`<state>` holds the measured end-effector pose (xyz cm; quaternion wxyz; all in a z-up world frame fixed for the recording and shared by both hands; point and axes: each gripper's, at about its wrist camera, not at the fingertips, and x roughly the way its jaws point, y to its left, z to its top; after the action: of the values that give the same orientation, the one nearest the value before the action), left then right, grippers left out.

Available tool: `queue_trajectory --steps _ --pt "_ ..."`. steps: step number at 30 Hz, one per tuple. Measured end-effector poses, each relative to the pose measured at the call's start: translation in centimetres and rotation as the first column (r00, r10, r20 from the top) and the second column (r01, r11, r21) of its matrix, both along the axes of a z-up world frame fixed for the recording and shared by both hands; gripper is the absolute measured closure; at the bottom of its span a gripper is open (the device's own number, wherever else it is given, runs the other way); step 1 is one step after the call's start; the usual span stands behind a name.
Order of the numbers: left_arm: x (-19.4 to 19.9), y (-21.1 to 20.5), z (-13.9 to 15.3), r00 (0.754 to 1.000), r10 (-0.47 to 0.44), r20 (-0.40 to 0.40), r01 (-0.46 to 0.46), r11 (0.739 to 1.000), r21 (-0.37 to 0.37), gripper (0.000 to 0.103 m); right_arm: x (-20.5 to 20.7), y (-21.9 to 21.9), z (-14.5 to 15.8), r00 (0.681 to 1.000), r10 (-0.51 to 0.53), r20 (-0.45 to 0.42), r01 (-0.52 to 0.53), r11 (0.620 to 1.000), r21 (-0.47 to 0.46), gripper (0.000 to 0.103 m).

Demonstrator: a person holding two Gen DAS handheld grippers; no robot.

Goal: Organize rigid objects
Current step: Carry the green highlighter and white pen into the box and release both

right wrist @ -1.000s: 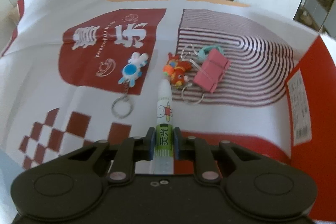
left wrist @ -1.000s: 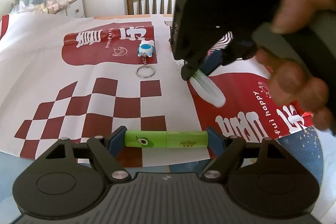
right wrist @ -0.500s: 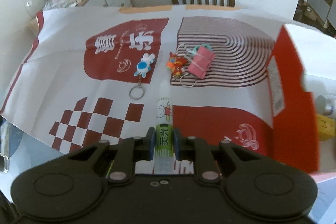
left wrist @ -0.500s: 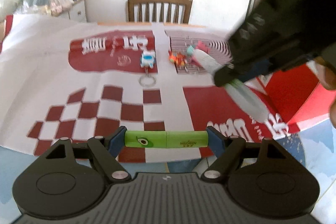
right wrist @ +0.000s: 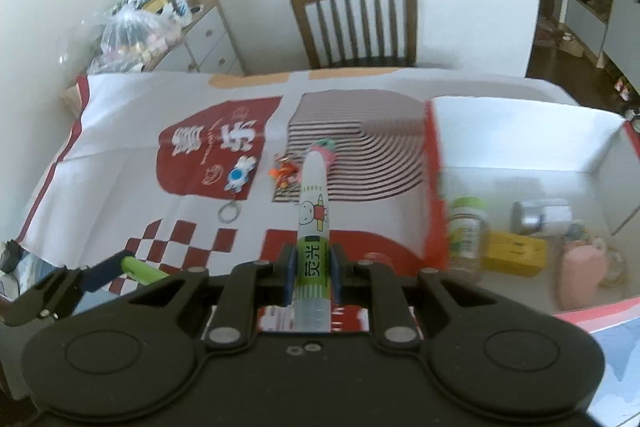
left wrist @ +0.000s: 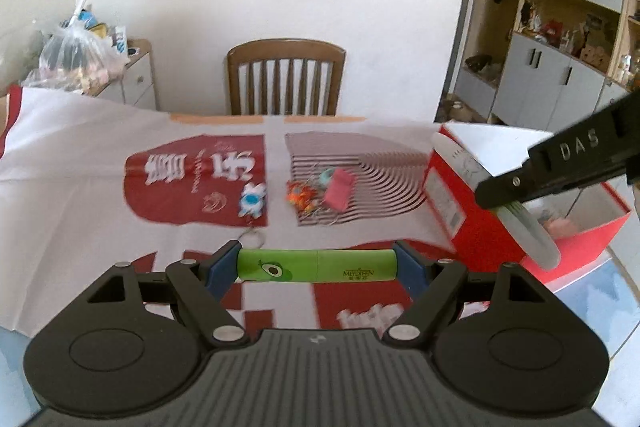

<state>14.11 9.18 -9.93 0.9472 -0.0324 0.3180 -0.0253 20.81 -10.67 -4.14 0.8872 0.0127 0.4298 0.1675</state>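
Green tube (left wrist: 316, 265) sits crosswise, pinched by the down-tilted left gripper (left wrist: 316, 267); right gripper (right wrist: 313, 269) clamps a glue stick (right wrist: 314, 227).

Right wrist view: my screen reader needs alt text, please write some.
The right gripper clamps a white glue tube above a patterned tablecloth. To the right, an open red box holds small items; keychains lie beyond.

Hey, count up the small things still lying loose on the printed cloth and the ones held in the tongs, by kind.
Keychains on the cloth: 3 (blue-and-white figure, orange figure, pink pouch)
Tubes held in tongs: 2 (green avocado-print tube, white-and-green glue stick)
Total: 5
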Motion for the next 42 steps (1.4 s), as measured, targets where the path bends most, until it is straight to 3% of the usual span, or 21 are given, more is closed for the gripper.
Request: queue_trajectory --steps 10,18,31,42 --pt "1.8 -6.6 2.5 0.998 -0.057 0.023 0.057 0.998 0.014 0.022 0.3 -8.1 1.8 0.997 -0.063 0.047 0.063 0.998 0.017 0.087" --pt "3.9 -12.3 3.4 0.992 -0.124 -0.001 0.124 0.992 -0.006 0.022 1.7 -14.4 1.7 0.992 -0.117 0.052 0.115 0.992 0.042 0.087" --pt "8.8 -21.8 1.7 0.968 -0.235 -0.093 0.238 0.971 0.019 0.022 4.6 -22.2 -0.5 0.984 -0.178 0.028 0.177 0.984 0.037 0.087" --pt "15.3 -25.1 -0.1 0.971 -0.195 -0.138 0.205 0.977 0.058 0.022 7.0 -24.3 -2.8 0.990 -0.143 0.001 0.143 0.990 0.006 0.087"
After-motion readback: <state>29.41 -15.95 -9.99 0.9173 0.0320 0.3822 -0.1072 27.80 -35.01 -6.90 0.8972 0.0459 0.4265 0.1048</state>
